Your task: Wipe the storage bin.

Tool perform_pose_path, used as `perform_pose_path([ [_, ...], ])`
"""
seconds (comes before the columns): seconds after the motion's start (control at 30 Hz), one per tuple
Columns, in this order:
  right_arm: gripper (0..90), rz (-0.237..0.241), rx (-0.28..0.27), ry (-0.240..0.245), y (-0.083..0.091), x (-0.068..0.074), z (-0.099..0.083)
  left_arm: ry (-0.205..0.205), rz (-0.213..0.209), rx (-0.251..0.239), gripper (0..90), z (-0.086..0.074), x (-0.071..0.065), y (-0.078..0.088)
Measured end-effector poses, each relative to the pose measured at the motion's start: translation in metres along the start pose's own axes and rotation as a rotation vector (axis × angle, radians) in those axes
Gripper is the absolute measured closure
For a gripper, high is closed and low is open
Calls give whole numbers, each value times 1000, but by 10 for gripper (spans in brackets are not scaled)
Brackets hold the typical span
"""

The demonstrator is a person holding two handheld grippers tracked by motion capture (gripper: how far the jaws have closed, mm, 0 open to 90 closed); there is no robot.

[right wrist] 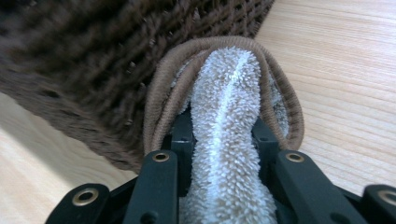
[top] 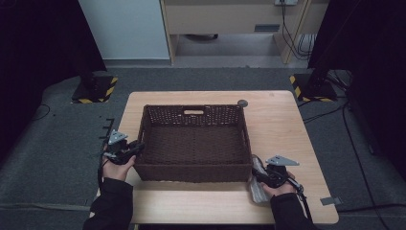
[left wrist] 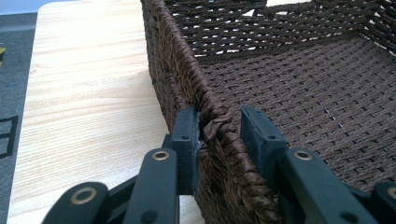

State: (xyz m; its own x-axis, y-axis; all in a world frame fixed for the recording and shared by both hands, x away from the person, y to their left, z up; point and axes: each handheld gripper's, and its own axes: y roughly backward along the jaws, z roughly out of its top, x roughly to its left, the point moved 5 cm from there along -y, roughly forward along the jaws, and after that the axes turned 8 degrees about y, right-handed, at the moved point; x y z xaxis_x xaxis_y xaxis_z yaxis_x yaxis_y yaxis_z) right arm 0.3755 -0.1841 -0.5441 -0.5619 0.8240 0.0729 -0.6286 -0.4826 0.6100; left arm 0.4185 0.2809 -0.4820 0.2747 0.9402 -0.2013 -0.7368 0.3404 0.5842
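A dark brown woven basket stands in the middle of the wooden table; I see nothing inside it. My left gripper is at the basket's left wall near the front corner. In the left gripper view its jaws straddle the braided rim, and the left gripper is shut on that wall. By the basket's front right corner, my right gripper is shut on a fluffy beige slipper. The slipper, edged in brown ribbed trim, is pinched in the right gripper right next to the basket's outer wall.
A small dark round disc lies at the table's far edge behind the basket. A grey tab sticks out at the table's front right corner. Stand bases with yellow and black stripes sit on the floor beyond the table, with cables trailing on the right.
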Motion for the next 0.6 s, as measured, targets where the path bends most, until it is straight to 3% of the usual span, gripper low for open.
perform_pose_path([
  [0.13, 702, -10, 3, 1, 1, -3, 2, 0, -1, 1, 668, 0, 0, 0],
  [0.27, 700, -49, -44, 2, 16, -14, 9, -3, -5, 5, 670, 0, 1, 0],
  [0.37, 695, -123, -68, 16, 29, -31, 15, -3, -12, 9, 672, 1, 3, 0],
  [0.5, 691, -235, -24, 40, 37, -57, 11, -2, -19, 10, 672, 1, 6, 1],
  [0.57, 691, -277, -12, 39, 43, -71, 7, -1, -22, 10, 672, 1, 7, 2],
  [0.6, 691, -277, -12, 39, 43, -71, 7, -1, -22, 10, 673, 1, 7, 2],
])
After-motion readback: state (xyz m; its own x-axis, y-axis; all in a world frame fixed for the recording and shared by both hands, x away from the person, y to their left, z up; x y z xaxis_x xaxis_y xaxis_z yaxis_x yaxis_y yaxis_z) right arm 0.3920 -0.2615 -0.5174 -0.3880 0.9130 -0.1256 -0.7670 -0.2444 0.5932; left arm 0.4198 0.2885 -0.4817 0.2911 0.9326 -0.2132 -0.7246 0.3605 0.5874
